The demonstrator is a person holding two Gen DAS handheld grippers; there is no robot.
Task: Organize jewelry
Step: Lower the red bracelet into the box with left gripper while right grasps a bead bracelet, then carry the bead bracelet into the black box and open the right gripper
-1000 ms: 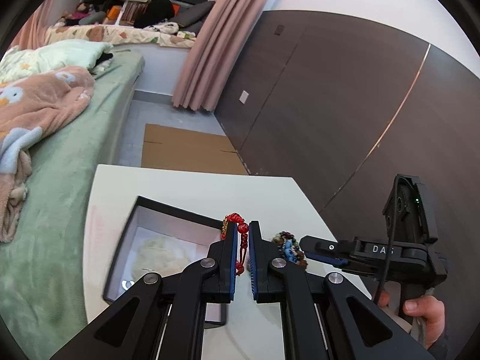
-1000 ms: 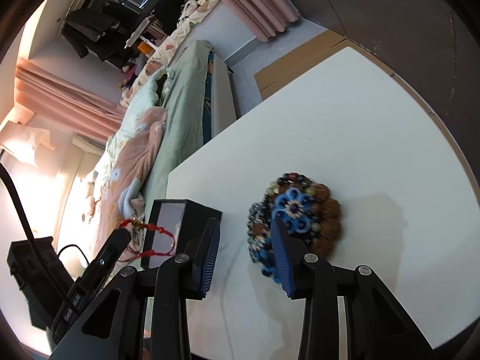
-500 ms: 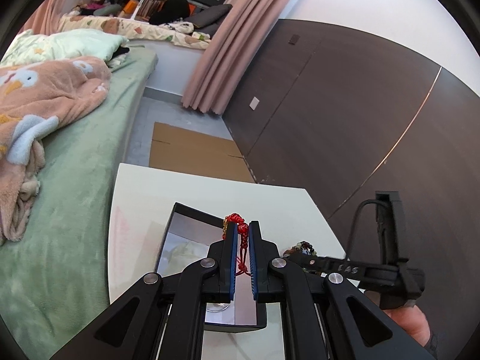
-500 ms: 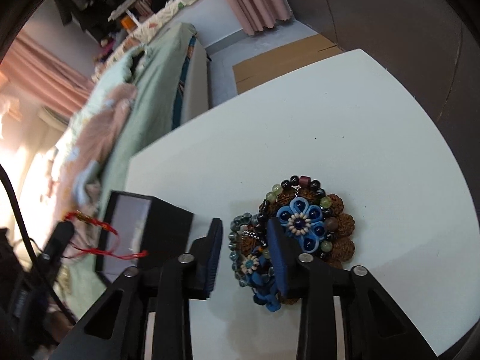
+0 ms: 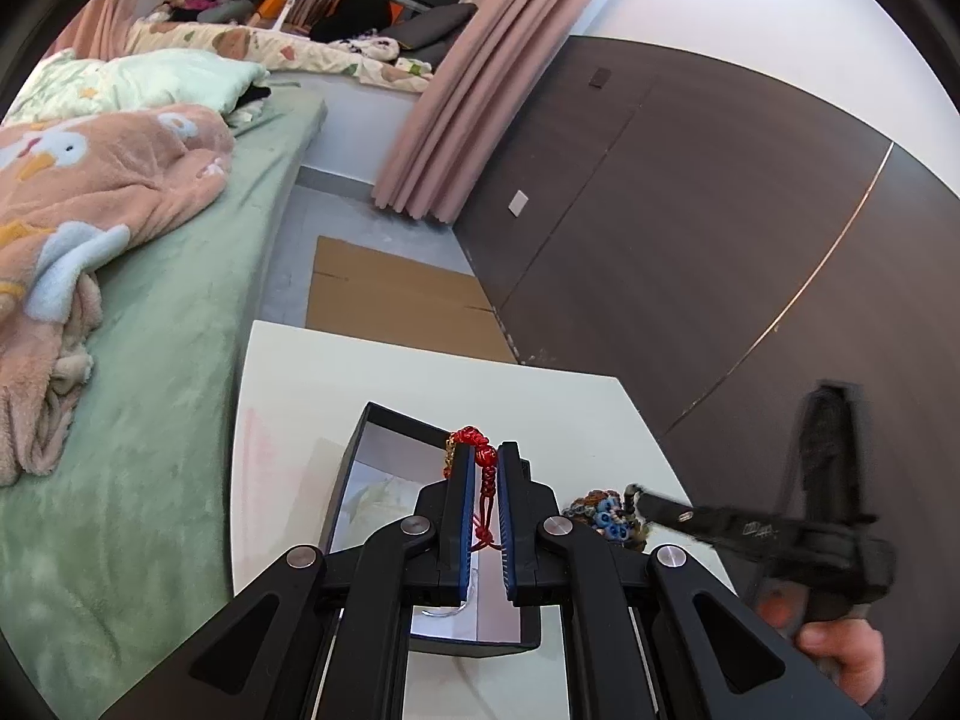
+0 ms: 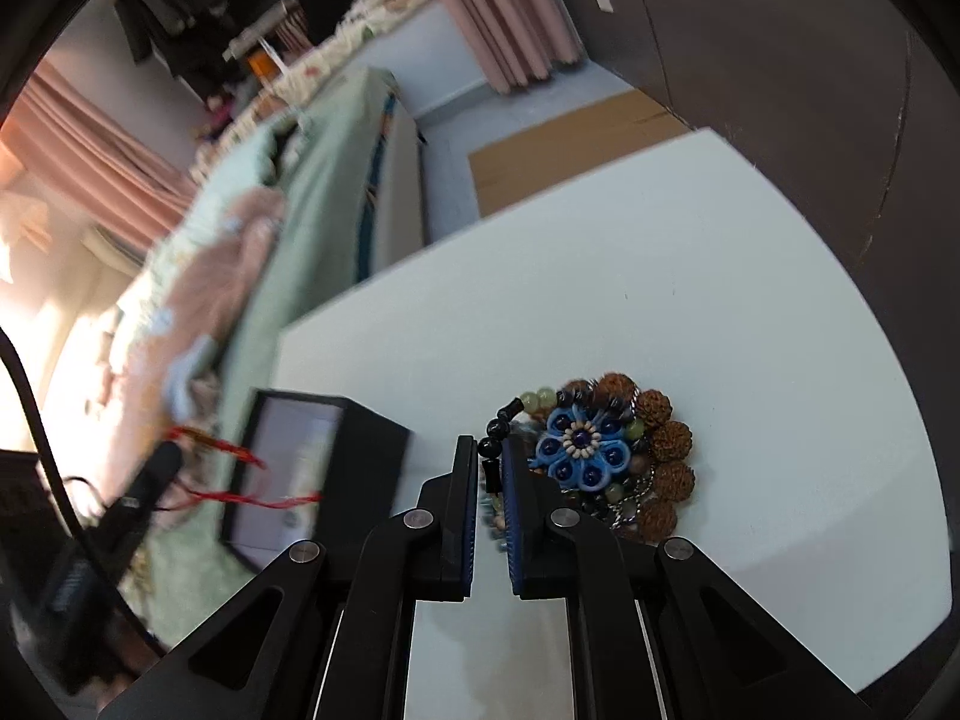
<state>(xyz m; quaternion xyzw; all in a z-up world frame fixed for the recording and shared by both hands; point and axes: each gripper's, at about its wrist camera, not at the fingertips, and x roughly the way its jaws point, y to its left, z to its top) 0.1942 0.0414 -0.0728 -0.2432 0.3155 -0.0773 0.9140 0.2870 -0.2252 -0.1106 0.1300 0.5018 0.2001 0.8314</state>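
My left gripper [image 5: 483, 462] is shut on a red braided cord bracelet [image 5: 486, 468] and holds it above the open black jewelry box [image 5: 360, 468]. The box [image 6: 366, 438] has a pale lining and stands at the left of the white table [image 6: 660, 276]. My right gripper [image 6: 491, 450] is shut on a black bead strand [image 6: 493, 450] at the left edge of a heap of bracelets [image 6: 606, 456]: brown seed beads, green beads and a blue flower piece. The heap [image 5: 600, 510] also shows right of the box in the left wrist view.
A green bed [image 5: 162, 396] with a pink blanket runs along the table's left side. A dark wood wall [image 5: 690, 240] stands behind the table on the right. Flat cardboard [image 5: 390, 300] lies on the floor beyond the far edge.
My right gripper has closed on the black bead strand at the heap's left edge. My left gripper has carried the red bracelet over the box.
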